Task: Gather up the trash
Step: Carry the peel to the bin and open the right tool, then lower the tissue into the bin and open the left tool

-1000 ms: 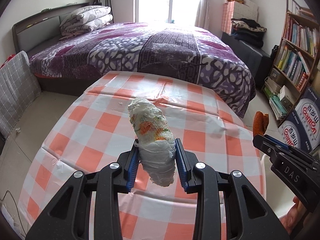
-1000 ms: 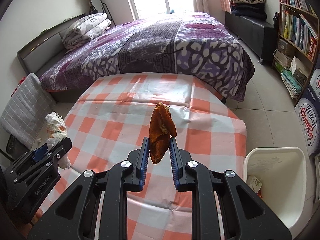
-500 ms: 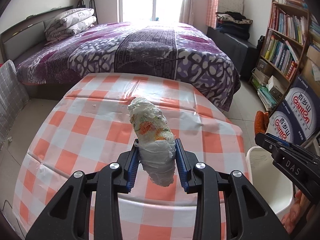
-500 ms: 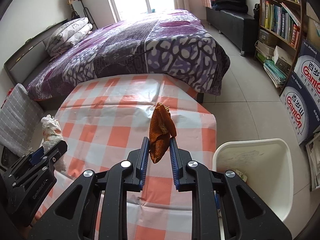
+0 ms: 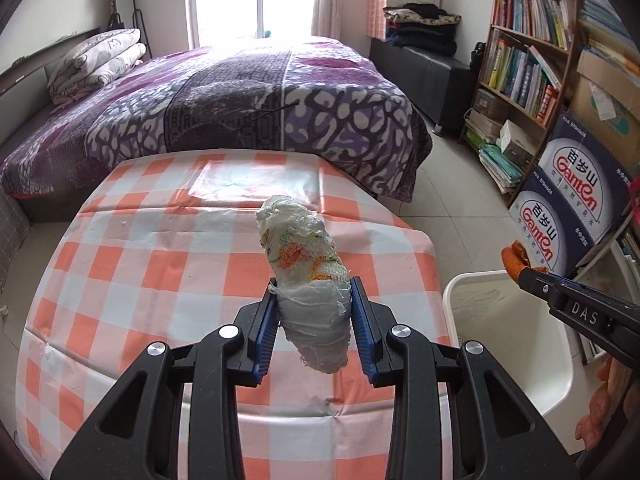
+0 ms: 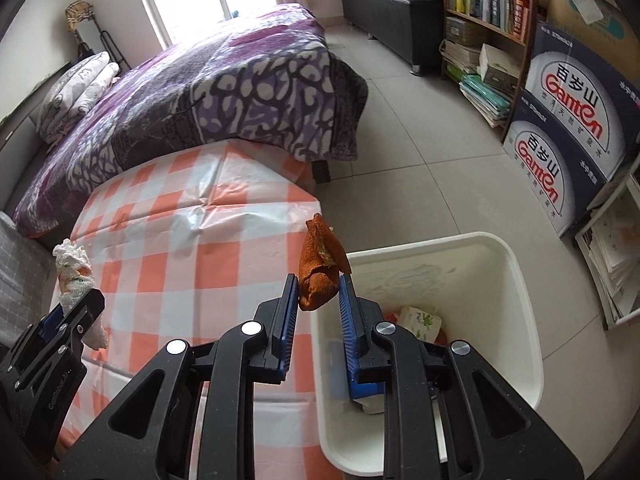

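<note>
My left tongs pinch a soft, light tissue wad mid-body; right tongs clamp stiff, dry orange peel, bin at 3 o'clock.

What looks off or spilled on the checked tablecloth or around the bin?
Nothing spilled. The orange-and-white checked plastic tablecloth is creased and puckered at its near edge. The white plastic bin stands upright, with scraps inside.

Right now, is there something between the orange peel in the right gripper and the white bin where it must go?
Nothing visible blocks it. The right gripper holds the orange peel at the near rim of the white bin, which is open on top, with some trash at its bottom.
</note>
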`<action>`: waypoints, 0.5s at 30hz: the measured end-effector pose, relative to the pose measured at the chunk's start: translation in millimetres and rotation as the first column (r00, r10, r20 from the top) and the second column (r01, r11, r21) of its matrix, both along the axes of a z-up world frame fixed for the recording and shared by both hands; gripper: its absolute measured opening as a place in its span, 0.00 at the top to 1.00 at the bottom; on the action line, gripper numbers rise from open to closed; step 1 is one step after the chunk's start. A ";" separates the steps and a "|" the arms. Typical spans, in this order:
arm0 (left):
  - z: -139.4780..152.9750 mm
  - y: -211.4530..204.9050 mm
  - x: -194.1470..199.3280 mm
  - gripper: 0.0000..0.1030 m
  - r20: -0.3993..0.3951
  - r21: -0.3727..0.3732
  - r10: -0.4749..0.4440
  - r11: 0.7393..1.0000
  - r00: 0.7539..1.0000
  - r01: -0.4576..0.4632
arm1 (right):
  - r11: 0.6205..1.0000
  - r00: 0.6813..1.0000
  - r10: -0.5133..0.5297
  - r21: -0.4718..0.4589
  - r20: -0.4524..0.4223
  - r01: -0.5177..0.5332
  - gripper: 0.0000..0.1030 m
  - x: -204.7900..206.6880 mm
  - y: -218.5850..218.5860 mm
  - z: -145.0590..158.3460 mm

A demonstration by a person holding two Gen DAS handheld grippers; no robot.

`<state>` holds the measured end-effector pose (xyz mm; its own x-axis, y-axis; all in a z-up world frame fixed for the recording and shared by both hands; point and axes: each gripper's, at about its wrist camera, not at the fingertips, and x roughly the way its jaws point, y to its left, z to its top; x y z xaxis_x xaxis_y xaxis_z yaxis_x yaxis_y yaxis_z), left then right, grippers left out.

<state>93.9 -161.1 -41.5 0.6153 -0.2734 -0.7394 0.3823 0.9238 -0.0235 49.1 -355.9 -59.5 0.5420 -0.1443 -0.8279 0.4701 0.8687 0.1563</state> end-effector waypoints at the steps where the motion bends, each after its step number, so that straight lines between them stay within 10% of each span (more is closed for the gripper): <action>1: -1.2 -6.2 -1.7 0.66 -0.001 0.003 -0.013 1.000 1.000 0.013 | 1.000 1.000 -0.024 -0.001 -0.011 0.024 0.80 -3.4 -7.9 -1.4; 5: -5.8 -29.4 -8.4 0.66 -0.011 0.008 -0.066 0.998 0.998 0.066 | 0.995 0.995 -0.098 -0.038 -0.026 0.097 0.79 -14.4 -26.5 -0.9; 15: -18.8 -83.8 -29.6 0.66 -0.050 0.000 -0.198 0.980 0.979 0.198 | 0.964 0.965 -0.260 -0.047 0.022 0.261 0.39 -47.9 -73.0 8.0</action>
<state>64.3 -244.9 -60.3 0.5120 -0.3824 -0.7692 0.5563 0.8299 -0.0423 1.3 -428.9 -51.5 0.4934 -0.3225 -0.8078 0.6787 0.7236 0.1255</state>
